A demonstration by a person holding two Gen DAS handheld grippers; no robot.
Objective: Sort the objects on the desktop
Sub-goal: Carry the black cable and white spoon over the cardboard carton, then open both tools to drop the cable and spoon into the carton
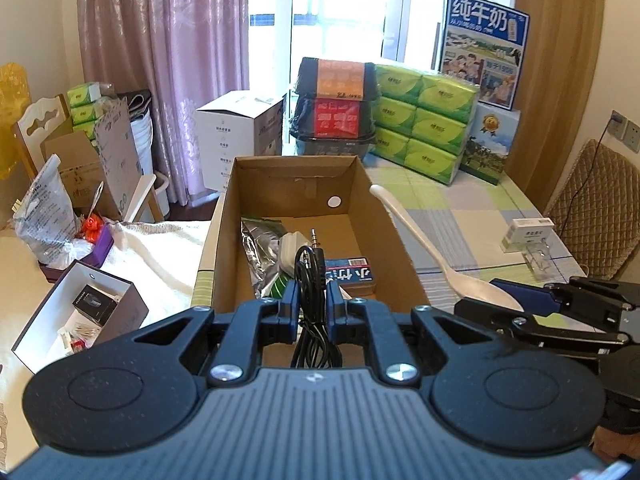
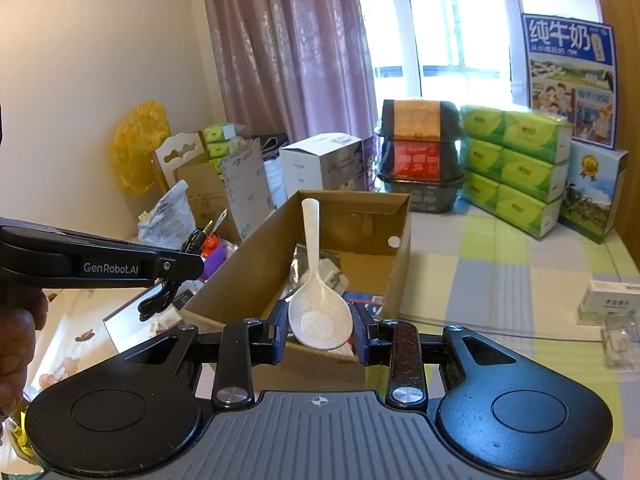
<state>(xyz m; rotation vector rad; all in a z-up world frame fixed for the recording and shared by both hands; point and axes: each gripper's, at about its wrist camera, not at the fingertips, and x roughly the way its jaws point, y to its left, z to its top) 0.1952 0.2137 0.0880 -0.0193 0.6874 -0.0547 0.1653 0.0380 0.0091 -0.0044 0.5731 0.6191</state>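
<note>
1. Left tongs (image 1: 312, 294) are clenched on a coiled black audio cable (image 1: 310, 280). Its two metal jack plugs point up and away from the camera, and the loops hang below the fingers. The bundle sits above the near end of the open cardboard box (image 1: 384, 216).
2. Right tongs (image 2: 320, 330) grip a white speckled spoon (image 2: 316, 300) by the sides of its bowl. The long axis runs away from the camera, with the handle pointing up and forward over the box and the bowl's hollow facing the camera.
3. In the left wrist view the spoon lies aslant just right of the box, handle toward the far left.
4. Inside the box: a silver foil packet (image 1: 256, 248), a white plug (image 1: 290, 242) and a blue flat box (image 1: 350, 276) with white Chinese characters, seen upside down.
5. The side of the left tongs reads "GenRobot.AI" in the right wrist view.
6. At the back of the table (image 2: 500, 280) stands a blue milk carton (image 2: 568, 80) printed "纯牛奶", beside stacked green tissue packs (image 2: 516, 168).
7. A small white box (image 2: 608, 298) lies at the table's right edge; its print is too small to read.
</note>
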